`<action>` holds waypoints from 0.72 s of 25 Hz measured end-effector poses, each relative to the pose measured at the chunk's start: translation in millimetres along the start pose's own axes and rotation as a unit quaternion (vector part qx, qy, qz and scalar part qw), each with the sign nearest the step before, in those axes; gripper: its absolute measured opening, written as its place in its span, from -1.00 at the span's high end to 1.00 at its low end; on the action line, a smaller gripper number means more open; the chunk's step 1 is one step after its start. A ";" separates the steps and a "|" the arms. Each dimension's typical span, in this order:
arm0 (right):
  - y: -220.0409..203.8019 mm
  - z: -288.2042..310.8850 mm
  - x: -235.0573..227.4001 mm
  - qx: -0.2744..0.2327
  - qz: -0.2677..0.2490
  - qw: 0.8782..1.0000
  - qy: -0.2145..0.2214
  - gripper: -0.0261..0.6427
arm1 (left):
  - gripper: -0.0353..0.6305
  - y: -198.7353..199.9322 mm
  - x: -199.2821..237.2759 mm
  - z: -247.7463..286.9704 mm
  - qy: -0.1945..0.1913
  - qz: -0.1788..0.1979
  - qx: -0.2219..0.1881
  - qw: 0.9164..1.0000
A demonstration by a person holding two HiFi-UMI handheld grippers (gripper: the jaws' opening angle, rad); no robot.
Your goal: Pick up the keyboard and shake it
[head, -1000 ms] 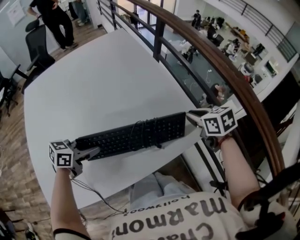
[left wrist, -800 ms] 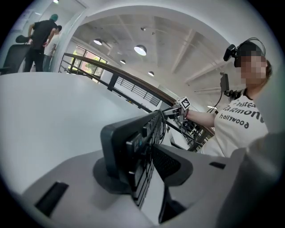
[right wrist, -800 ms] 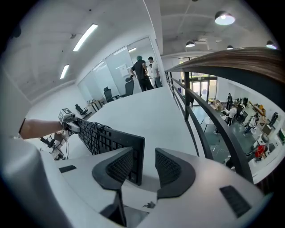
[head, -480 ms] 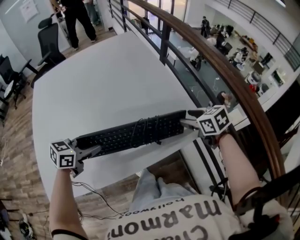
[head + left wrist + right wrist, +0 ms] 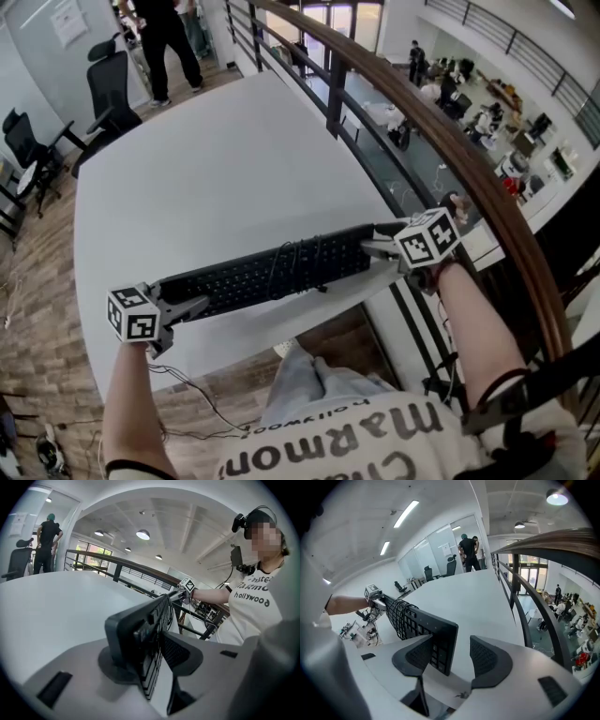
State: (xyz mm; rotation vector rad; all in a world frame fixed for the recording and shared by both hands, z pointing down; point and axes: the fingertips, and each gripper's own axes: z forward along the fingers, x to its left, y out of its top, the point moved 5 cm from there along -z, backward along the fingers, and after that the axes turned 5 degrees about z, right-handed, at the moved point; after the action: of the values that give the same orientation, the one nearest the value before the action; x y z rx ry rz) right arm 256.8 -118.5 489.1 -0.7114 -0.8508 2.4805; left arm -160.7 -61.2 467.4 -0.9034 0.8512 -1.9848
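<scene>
A black keyboard [image 5: 272, 272] with its cable [image 5: 281, 255] wound round the middle stretches across the near part of the white table [image 5: 216, 159]. My left gripper [image 5: 192, 305] is shut on its left end. In the left gripper view both pads press the keyboard's [image 5: 140, 634] end between the left gripper's [image 5: 147, 656] jaws. My right gripper [image 5: 370, 246] is at the right end, and its jaws have just been opening. In the right gripper view the keyboard's [image 5: 424, 627] end stands between the right gripper's [image 5: 457, 656] spread pads, with a gap to the right pad.
A wooden handrail [image 5: 450, 141] on dark posts runs along the table's right edge, with a lower floor beyond it. Office chairs [image 5: 108, 84] and a standing person [image 5: 164, 28] are at the far left. A thin cable [image 5: 187, 384] hangs below the table's near edge.
The right gripper's jaws have come apart at the keyboard's right end. The left gripper has kept its grip and shifted a little. The keyboard lies much where it was.
</scene>
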 end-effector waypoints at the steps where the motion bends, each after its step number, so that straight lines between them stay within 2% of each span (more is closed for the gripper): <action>1: 1.0 -0.3 0.0 0.005 -0.003 1.000 0.011 0.17 | 0.47 1.4 -0.7 -0.7 0.001 0.002 0.001 1.000; 5: 3.8 -3.0 3.2 0.033 -0.024 0.998 0.056 0.17 | 0.47 6.8 -2.9 -3.9 0.009 0.012 0.007 1.000; 8: 9.1 -2.1 12.3 0.032 -0.037 0.996 0.073 0.17 | 0.47 7.4 -2.7 -4.4 0.010 0.013 0.007 1.000; 11: 13.0 1.9 20.2 0.027 -0.042 0.996 0.067 0.17 | 0.47 5.0 -2.7 -4.4 0.009 0.011 0.009 1.000; 18: 0.4 6.2 13.8 0.052 -0.036 0.997 0.035 0.17 | 0.47 1.9 -0.5 -1.2 0.012 0.012 0.009 1.000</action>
State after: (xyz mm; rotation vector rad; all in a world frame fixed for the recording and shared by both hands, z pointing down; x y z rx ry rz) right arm 242.3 -114.1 488.5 -0.7150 -0.7033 2.4008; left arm -160.7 -61.3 465.1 -0.8561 0.8532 -1.9836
